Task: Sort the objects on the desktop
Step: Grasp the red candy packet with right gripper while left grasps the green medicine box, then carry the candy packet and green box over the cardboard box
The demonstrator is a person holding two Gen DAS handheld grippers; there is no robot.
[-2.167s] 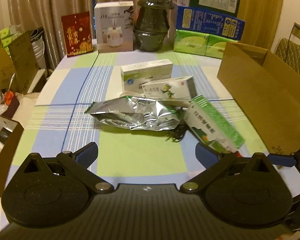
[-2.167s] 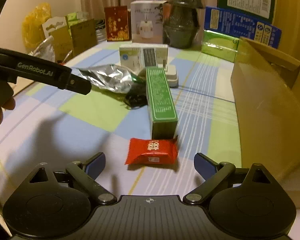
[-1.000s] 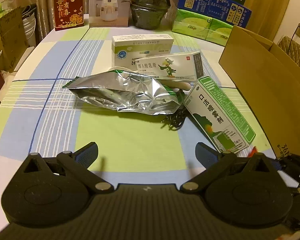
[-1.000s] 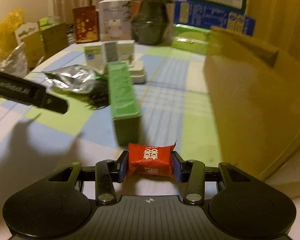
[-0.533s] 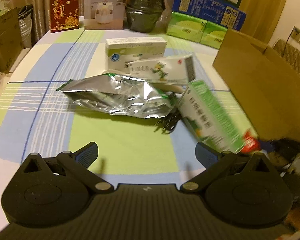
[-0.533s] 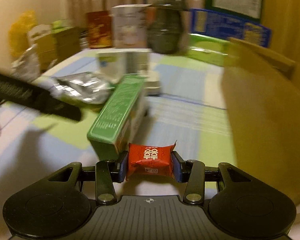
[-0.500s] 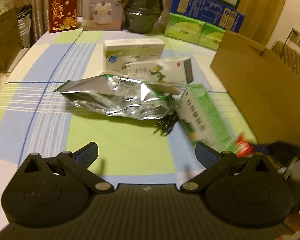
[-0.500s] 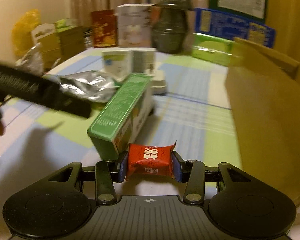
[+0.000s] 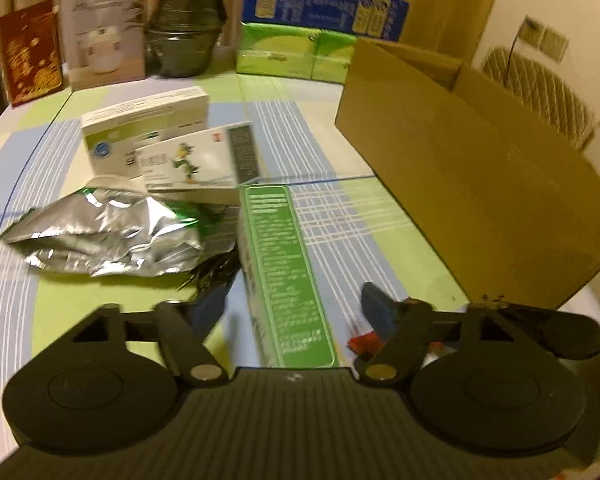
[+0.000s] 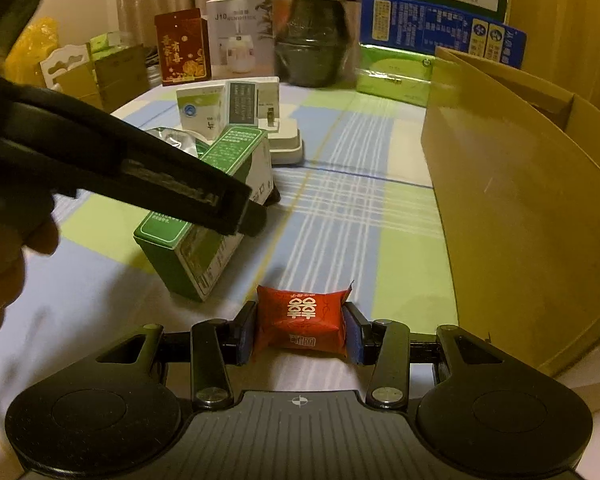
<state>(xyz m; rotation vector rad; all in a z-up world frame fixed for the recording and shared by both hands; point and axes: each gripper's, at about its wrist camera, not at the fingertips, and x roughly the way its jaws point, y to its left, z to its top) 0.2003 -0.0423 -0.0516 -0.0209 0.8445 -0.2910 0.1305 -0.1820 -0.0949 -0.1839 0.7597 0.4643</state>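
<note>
Red candy packet [image 10: 302, 322] sits clamped in my right tongs [image 10: 300, 330], near the cardboard box [image 10: 516, 200]; left tongs [image 9: 296, 310] spread wide around the green carton [image 9: 284, 272]. Next, I'd lift the packet over the box rim.

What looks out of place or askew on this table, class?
The long green box is tipped up on one long edge, not lying flat, between the open left tongs. The silver foil bag lies crumpled. The right tongs grip a red candy.
</note>
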